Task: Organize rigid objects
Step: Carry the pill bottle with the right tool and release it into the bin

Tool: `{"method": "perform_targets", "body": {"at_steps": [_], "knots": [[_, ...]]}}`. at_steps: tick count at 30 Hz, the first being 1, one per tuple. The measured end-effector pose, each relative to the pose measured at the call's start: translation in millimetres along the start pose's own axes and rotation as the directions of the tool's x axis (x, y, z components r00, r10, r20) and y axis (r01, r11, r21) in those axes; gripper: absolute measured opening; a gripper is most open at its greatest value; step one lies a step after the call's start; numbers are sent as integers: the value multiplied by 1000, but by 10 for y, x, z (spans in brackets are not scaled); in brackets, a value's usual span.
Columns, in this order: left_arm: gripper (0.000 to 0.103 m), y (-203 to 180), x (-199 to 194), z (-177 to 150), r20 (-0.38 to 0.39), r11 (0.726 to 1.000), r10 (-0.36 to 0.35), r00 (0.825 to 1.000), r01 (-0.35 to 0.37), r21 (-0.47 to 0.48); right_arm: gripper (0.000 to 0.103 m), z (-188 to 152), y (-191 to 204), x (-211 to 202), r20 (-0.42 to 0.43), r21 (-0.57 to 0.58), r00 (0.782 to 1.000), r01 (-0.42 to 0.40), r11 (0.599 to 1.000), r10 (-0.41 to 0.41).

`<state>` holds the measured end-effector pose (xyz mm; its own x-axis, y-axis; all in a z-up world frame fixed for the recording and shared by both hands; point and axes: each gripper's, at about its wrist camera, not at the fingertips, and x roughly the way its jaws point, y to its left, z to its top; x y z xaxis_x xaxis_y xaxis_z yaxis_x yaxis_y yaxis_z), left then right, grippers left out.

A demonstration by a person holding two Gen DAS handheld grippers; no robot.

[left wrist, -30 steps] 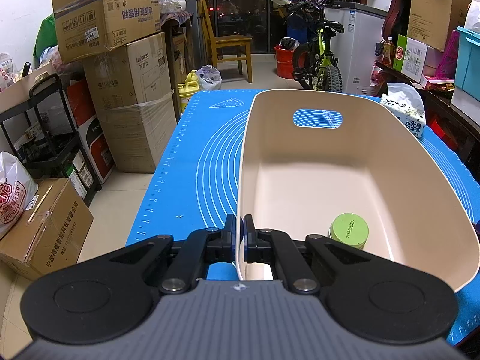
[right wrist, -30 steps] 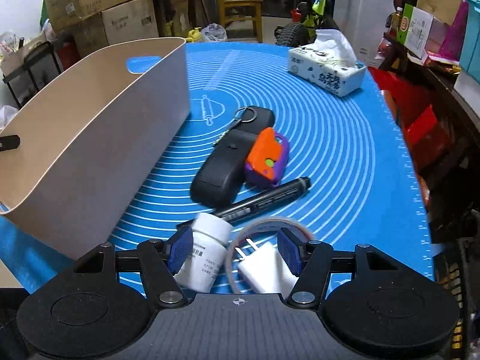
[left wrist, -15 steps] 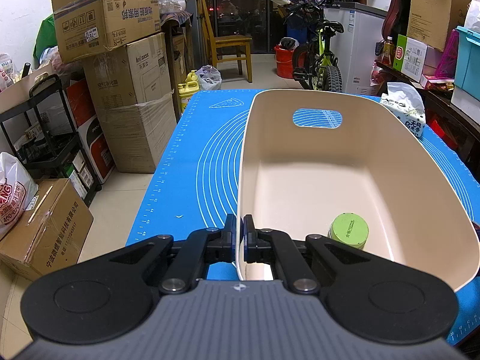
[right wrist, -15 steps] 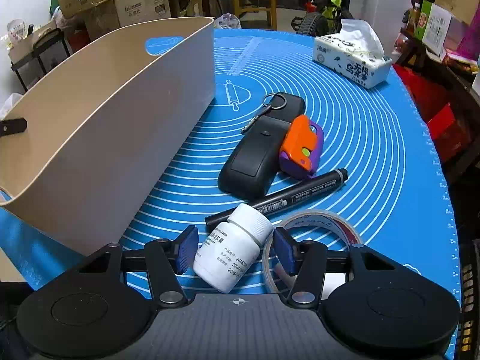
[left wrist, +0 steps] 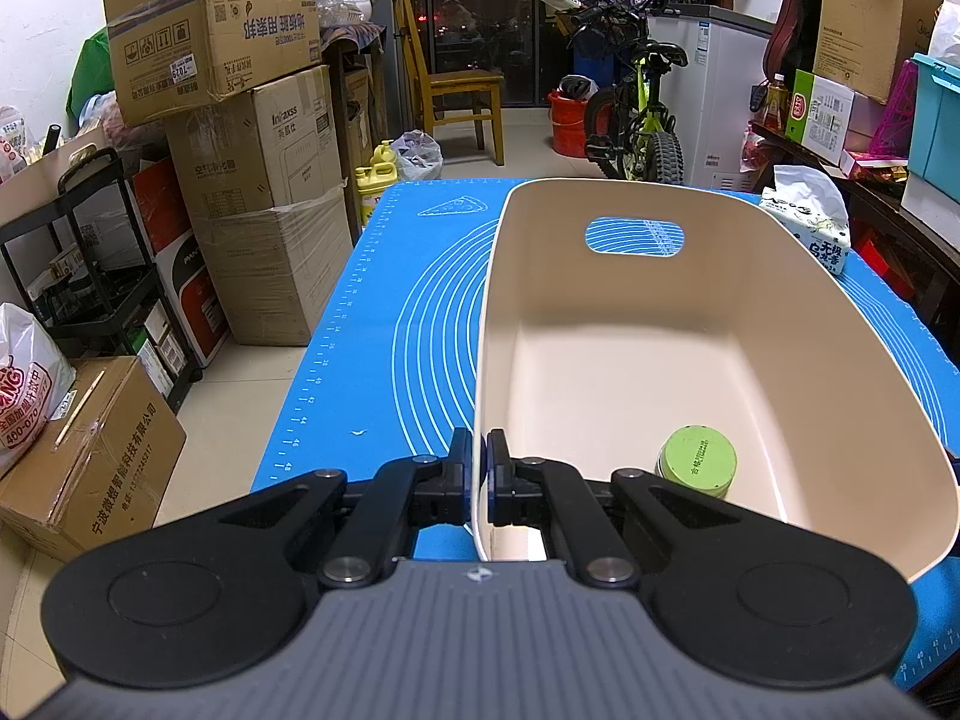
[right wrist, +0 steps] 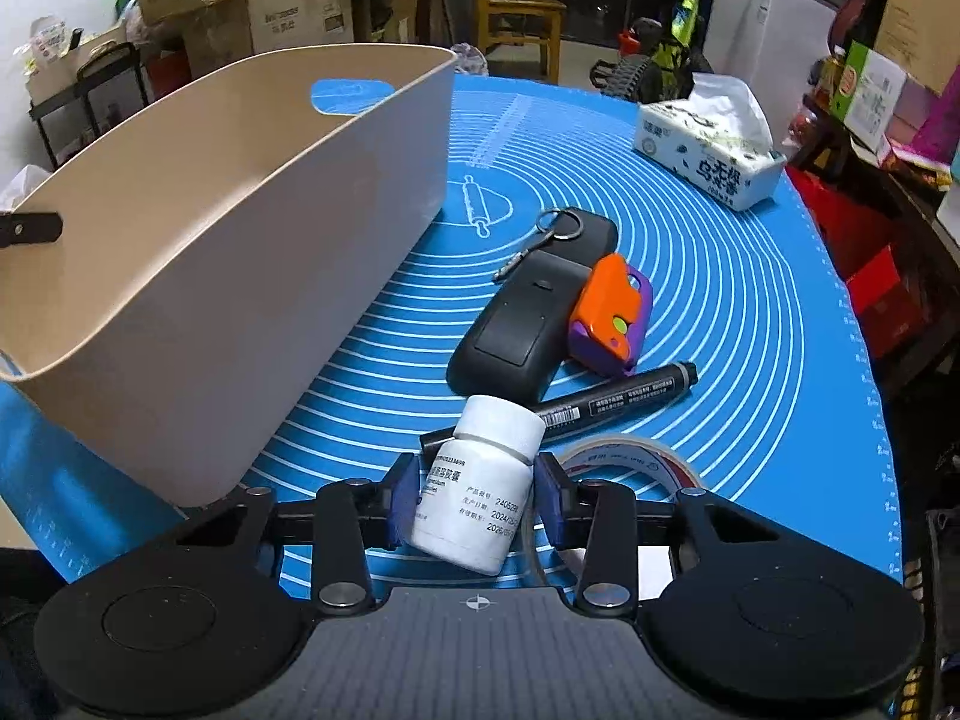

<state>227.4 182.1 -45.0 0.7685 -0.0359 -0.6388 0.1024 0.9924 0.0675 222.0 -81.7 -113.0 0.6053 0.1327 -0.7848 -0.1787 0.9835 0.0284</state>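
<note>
My left gripper [left wrist: 480, 474] is shut on the near rim of the beige bin [left wrist: 600, 372], one finger inside and one outside. A green-lidded jar [left wrist: 699, 459] stands in the bin's near right corner. In the right wrist view a white pill bottle [right wrist: 480, 480] lies tilted on the blue mat between the jaws of my right gripper [right wrist: 477, 498]. Those jaws are closing, and the pads sit close beside the bottle's sides. Just beyond it lie a black marker [right wrist: 618, 396], a black case [right wrist: 522, 324], an orange and purple toy [right wrist: 609, 315] and a tape roll [right wrist: 630, 462].
The bin [right wrist: 240, 252] stands left of the loose items. A metal keyring [right wrist: 555, 225] rests on the case's far end. A tissue pack [right wrist: 702, 150] lies at the mat's far right. Cardboard boxes [left wrist: 240, 180], a chair and a bicycle stand beyond the table.
My right gripper has shifted left, from over the tape roll to around the white bottle, and its jaws have narrowed on it. The left gripper and bin have not moved.
</note>
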Motion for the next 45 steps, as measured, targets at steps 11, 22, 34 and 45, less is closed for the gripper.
{"method": "perform_targets", "body": {"at_steps": [11, 22, 34, 45], "knots": [[6, 9, 2, 1, 0, 1000, 0, 1000, 0, -1, 48, -9, 68, -47, 30, -35, 999, -27, 999, 28], [6, 4, 0, 0, 0, 1000, 1, 1000, -1, 0, 48, 301, -24, -357, 169, 4, 986, -11, 1000, 10], [6, -7, -4, 3, 0, 1000, -2, 1000, 2, -4, 48, 1105, 365, -608, 320, -50, 942, -95, 994, 106], [6, -50, -6, -2, 0, 1000, -2, 1000, 2, 2, 48, 1050, 935, -119, 136, -178, 974, -154, 972, 179]]}}
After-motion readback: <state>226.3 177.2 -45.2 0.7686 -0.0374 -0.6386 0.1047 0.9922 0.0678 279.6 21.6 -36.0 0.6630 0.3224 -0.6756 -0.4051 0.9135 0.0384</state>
